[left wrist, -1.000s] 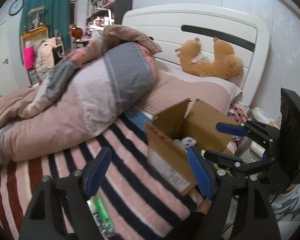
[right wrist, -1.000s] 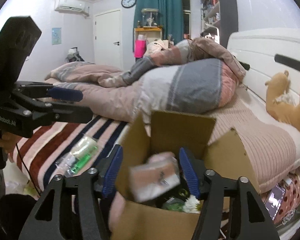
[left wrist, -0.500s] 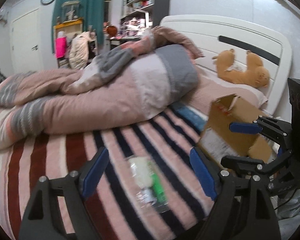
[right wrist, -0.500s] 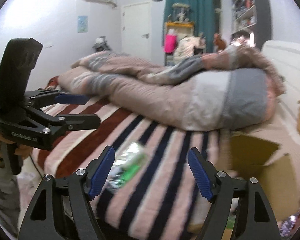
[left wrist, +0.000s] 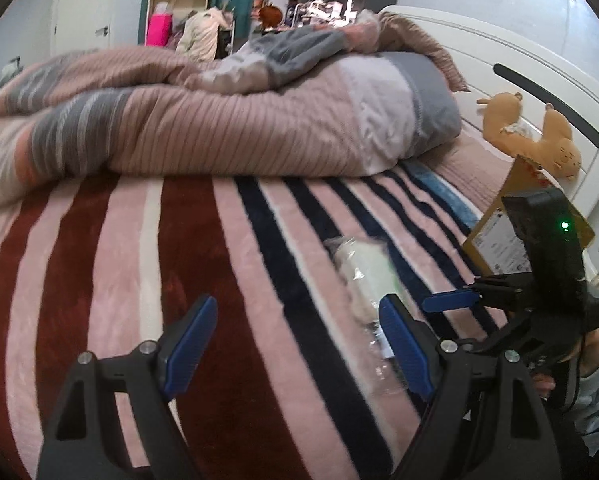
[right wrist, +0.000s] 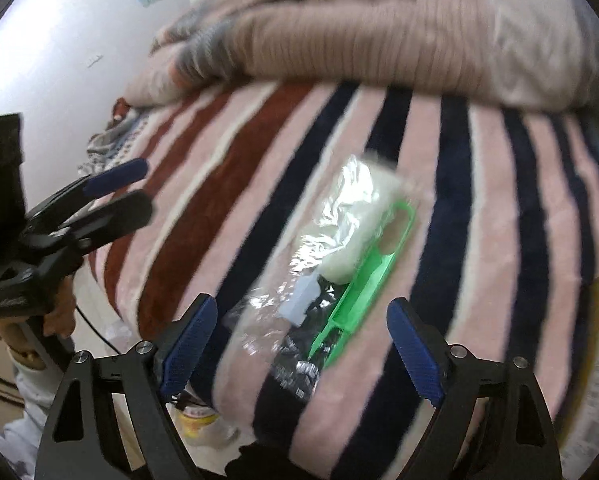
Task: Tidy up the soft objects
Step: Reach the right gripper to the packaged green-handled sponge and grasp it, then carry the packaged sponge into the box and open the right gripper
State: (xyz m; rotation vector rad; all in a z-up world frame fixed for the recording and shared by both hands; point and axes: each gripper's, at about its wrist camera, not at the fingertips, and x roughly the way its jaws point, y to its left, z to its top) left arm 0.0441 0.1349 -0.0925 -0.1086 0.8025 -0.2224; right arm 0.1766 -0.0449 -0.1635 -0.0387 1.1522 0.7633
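The step now is going for the next thing to put away. It is a clear plastic packet (right wrist: 339, 256) with something white and fluffy and a green plastic piece inside. It lies flat on the striped blanket (right wrist: 227, 184) of the bed, in the middle of the right wrist picture and a bit low.

The right tongs (right wrist: 305, 354) are just over the near end of the packet. Their jaws have just been opening wider, and now they stand wide apart. The packet's near end shows between the two blue pads, but the pads do not press on it. Nothing is held.

The left tongs (left wrist: 299, 352) are open wide too, and they hold nothing. In the left wrist picture the packet (left wrist: 365, 272) sits just beside the right-hand pad, not between the pads. The cardboard box (left wrist: 503, 236) peeks out at the right edge of that picture, partly behind the other tool. A stuffed bear (left wrist: 539, 140) lies by the headboard at the upper right.

Next, I think the right tongs should go down around the packet and squeeze it gently. The plastic looks slippery and crinkly, so a grip across the thick fluffy part may hold best. Then the packet could go in the box.
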